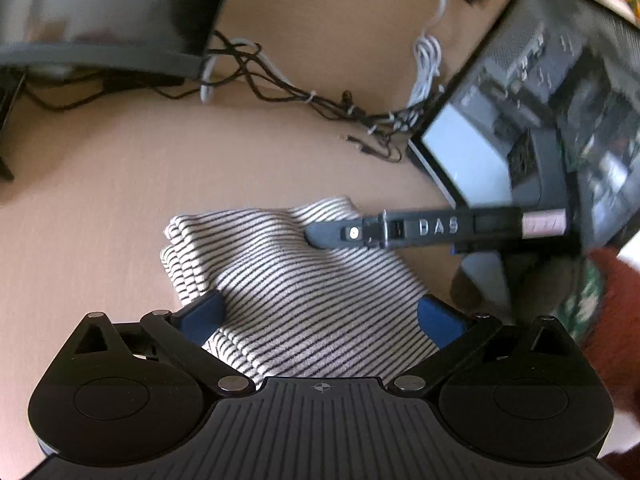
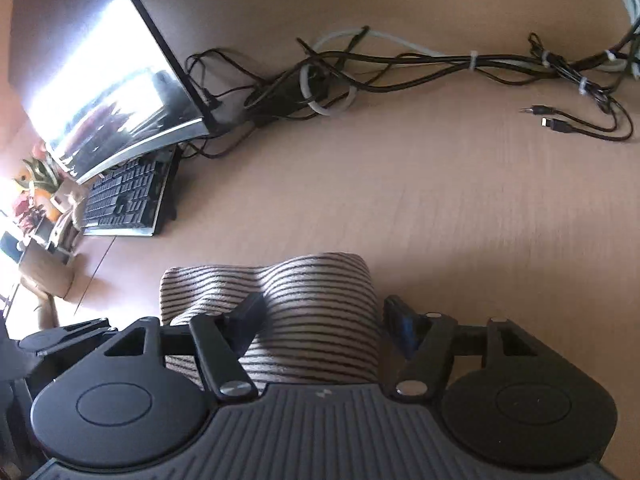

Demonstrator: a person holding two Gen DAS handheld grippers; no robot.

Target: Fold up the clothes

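A black-and-white striped garment point(image 1: 288, 280) lies folded into a small stack on the tan table. My left gripper point(image 1: 320, 316) is open, its blue pads point(image 1: 204, 316) wide apart over the near part of the garment. My right gripper point(image 1: 320, 236) reaches in from the right in the left wrist view, its tip resting on the garment's far edge. In the right wrist view the striped garment point(image 2: 316, 300) bulges up between the fingers of my right gripper point(image 2: 324, 312), which stand apart on either side of it.
A curved monitor point(image 2: 100, 72) and a keyboard point(image 2: 124, 196) stand at the left. A tangle of black and white cables point(image 2: 400, 68) runs along the back of the table point(image 2: 440, 200). A glass-sided computer case point(image 1: 540, 120) stands at the right.
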